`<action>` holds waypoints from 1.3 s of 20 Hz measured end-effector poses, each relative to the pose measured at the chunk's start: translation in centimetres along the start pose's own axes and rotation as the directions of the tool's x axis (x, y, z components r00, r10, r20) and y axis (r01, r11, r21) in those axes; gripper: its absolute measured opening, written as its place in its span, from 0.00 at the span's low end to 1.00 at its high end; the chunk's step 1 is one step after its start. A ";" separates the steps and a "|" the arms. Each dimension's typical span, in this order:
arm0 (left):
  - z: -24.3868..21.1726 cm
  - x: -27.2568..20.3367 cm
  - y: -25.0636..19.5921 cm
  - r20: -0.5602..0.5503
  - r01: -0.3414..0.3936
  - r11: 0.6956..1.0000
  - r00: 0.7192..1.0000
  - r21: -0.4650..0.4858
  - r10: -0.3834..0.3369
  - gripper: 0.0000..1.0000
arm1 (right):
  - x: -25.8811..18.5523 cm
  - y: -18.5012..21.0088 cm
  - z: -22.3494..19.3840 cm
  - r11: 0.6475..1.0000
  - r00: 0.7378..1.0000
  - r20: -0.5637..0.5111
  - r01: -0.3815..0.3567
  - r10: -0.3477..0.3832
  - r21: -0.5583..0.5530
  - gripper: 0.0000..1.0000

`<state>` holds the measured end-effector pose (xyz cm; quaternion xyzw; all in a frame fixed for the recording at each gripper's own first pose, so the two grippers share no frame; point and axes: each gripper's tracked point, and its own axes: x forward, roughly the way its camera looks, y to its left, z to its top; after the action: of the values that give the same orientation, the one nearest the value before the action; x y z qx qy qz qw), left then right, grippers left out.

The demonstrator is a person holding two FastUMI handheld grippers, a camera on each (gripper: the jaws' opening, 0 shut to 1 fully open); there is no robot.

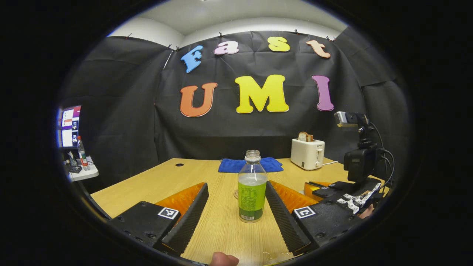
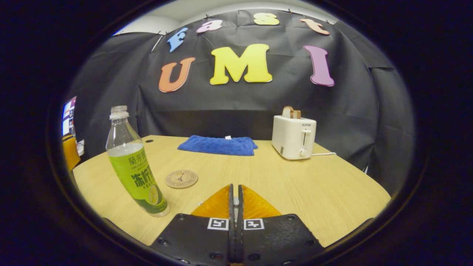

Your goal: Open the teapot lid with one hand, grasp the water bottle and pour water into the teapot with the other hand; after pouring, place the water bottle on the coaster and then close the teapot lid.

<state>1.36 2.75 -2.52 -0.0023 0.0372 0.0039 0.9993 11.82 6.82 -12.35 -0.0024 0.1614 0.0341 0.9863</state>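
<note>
The left gripper point(image 1: 236, 210) stands wide open around the uncapped water bottle point(image 1: 252, 186), neither finger touching it. The right gripper point(image 2: 235, 201) is closed tight on nothing. With no cap on, a nudge from either finger could tip it and spill water over the table point(image 2: 295, 184). The coaster point(image 2: 181, 178) lies just beyond it. The toaster point(image 2: 293, 137) reads "SUPOR"; the bottle's green label has Chinese characters I can't make out.

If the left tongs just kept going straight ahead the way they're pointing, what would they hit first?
Probably the water bottle: it stands upright between the open fingers of the left tongs, slightly right of centre. The coaster lies just behind it.
</note>
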 end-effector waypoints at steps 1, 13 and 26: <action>-0.2 0.1 0.0 -0.001 0.004 1.000 1.000 -0.004 -0.004 0.97 | 0.0 -0.1 0.1 1.000 1.000 0.011 -0.005 0.005 -0.003 0.00; -5.0 2.8 -2.4 -0.117 0.060 0.998 0.991 -0.009 -0.060 0.97 | -2.9 -0.8 3.9 0.996 0.993 0.092 -0.082 0.079 0.035 0.00; -9.2 7.3 -2.1 -0.239 0.043 0.999 0.970 -0.025 -0.047 0.98 | -5.6 -3.2 4.7 0.997 0.991 0.108 -0.080 0.079 0.008 0.00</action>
<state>7.96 0.69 -12.18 -0.0134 0.1572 -0.0188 0.9873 8.21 3.30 -6.11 0.0118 0.1079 0.0726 0.9914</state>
